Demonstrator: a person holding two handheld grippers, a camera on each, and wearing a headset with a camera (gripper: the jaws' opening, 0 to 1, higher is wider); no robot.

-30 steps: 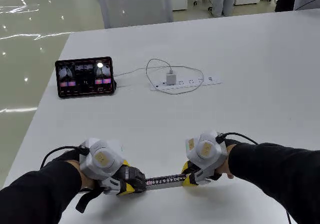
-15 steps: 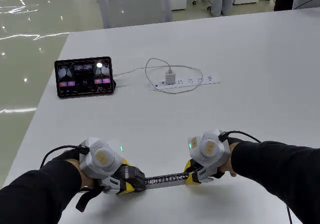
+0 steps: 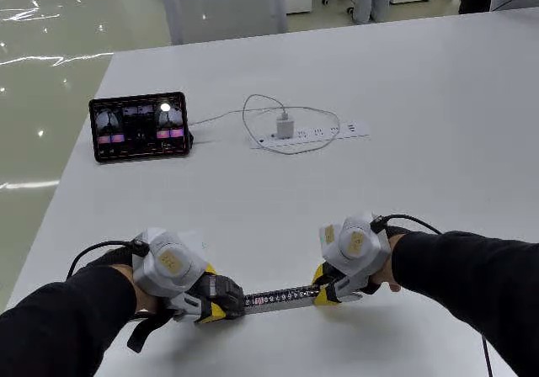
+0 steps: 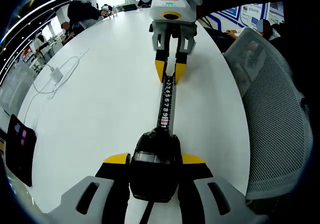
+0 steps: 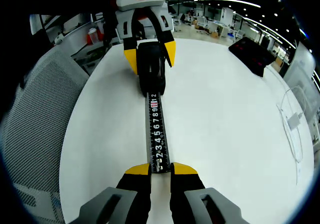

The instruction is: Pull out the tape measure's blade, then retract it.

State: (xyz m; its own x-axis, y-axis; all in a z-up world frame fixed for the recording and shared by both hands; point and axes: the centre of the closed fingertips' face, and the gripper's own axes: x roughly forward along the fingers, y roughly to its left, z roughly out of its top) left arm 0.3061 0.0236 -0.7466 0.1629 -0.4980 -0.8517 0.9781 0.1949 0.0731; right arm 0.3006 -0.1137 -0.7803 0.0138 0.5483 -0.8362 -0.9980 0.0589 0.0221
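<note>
The tape measure [image 3: 221, 297], a black case, sits at the lower middle of the head view, low over the worktop [image 3: 404, 99]. It is clamped between the yellow-tipped jaws of the left tongs [image 3: 215, 303]. Its blade [image 3: 282, 296] runs out to the right in a short, straight strip. In the right gripper view the numerals from the tip up to about twelve can be read. The right tongs [image 3: 324, 294] are closed on the blade's free end, with a jaw tip on either side of it.

Judging by this, the pull-out step is in hand, with only a short length drawn so far. The next move calls for the two tongs to part further along the blade's own line. The case must be held firm and the strip kept flat so that it does not buckle or slip from the grip. After that, the tip should be walked back toward the case rather than let go to snap home.

Further up the worktop, well apart from the work, a lit tablet [image 3: 141, 127] stands at upper left. A power strip [image 3: 312, 135] with a looped white cable [image 3: 278, 112] lies right of it.
</note>
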